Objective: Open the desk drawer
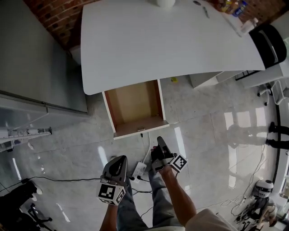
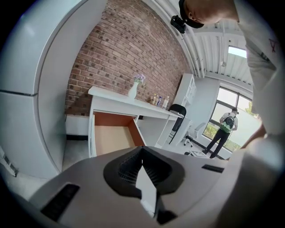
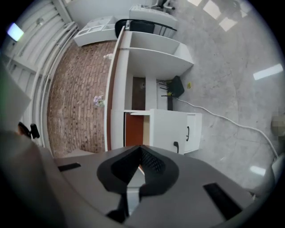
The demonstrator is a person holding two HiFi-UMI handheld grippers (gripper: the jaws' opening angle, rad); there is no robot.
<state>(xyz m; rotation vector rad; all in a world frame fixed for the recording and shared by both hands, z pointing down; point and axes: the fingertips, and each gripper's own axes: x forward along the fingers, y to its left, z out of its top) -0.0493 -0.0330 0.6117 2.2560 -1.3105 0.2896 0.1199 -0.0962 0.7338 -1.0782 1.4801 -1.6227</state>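
A glossy grey floor (image 1: 203, 135) carries a white desk (image 1: 158, 40), its wood-lined drawer (image 1: 135, 101) pulled out from under the near edge. The left gripper (image 1: 120, 159) and right gripper (image 1: 160, 140) hang short of the drawer, each with jaws pressed together, holding nothing.

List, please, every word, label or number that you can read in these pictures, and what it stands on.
No text can be read anywhere.
Left marker cube: black-and-white square patterns only, no letters.
Right marker cube: the same.
Bottles on the desk: labels too small and blurred to read.
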